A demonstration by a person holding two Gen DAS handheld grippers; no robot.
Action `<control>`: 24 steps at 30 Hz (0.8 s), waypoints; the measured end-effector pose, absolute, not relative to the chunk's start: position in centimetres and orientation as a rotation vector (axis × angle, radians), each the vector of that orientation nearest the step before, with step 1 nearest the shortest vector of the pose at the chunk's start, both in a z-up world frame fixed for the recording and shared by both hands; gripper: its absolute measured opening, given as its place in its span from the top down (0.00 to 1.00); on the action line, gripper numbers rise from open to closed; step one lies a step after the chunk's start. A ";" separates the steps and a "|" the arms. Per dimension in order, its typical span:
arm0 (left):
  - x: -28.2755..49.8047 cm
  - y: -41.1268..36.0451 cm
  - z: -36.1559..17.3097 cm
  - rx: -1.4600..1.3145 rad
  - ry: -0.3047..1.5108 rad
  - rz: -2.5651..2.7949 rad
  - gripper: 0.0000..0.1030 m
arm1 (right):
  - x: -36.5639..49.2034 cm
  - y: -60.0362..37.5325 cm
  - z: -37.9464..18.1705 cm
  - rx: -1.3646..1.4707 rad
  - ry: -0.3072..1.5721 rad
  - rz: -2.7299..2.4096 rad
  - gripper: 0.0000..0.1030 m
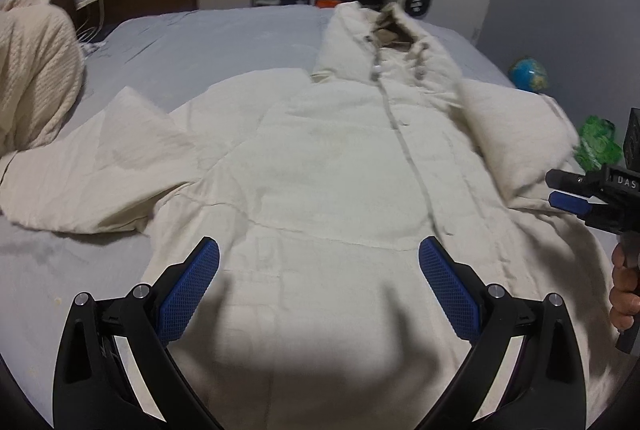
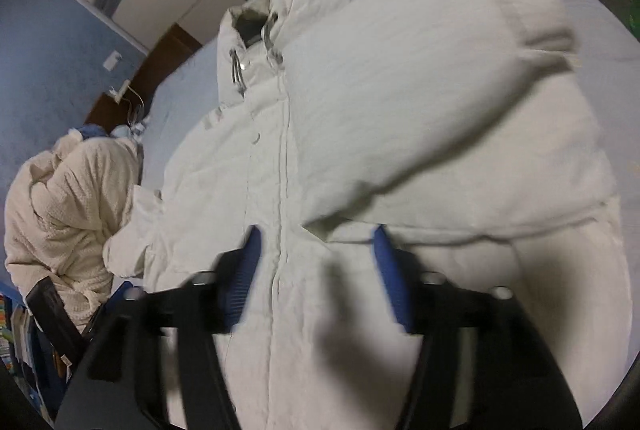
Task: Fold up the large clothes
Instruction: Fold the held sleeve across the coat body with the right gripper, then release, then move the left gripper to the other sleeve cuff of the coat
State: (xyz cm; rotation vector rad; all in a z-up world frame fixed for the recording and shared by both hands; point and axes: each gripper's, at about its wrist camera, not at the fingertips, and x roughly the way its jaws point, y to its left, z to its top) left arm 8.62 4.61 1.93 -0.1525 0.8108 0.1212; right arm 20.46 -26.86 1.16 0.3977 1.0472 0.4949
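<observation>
The bed (image 1: 168, 41), covered in a pale blue sheet, is cut off at the picture edges in both views, so its full outline cannot be made out. On it the cream hooded coat (image 1: 320, 165) is laid flat, front up. Its long axis runs from the hem, nearest the cameras, to the hood (image 1: 384, 29) at the far side, with the closed front placket along that line. The hem is lost in shadow. One sleeve (image 1: 80, 181) is spread outward over the sheet toward a heaped knitted blanket (image 1: 32, 69). The other sleeve (image 2: 420, 77) is folded across the chest, though it is blurred in the right wrist view. Bare sheet is seen beyond the spread sleeve and beside the hood. The left gripper (image 1: 319, 290) is held over the lower coat with its jaws wide apart and nothing between them. The right gripper (image 2: 318, 270) is blurred; its jaws are parted over the placket and nothing is gripped.
</observation>
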 end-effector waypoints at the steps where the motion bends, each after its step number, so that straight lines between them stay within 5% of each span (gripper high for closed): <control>1: 8.6 4.3 2.0 -0.139 0.807 0.108 0.07 | 20.0 -27.6 1.4 0.408 1.036 0.495 0.44; 10: 8.9 0.1 1.7 -0.083 0.846 -0.036 0.13 | 15.7 -35.9 2.2 0.415 0.933 0.250 0.43; 16: 11.5 -5.1 2.1 0.029 0.881 -0.073 0.36 | 15.1 -39.5 1.2 0.334 0.911 -0.006 0.37; 24: 17.5 -14.7 2.9 0.178 0.878 -0.177 0.36 | 15.1 -40.9 -0.4 0.411 0.944 -0.027 0.36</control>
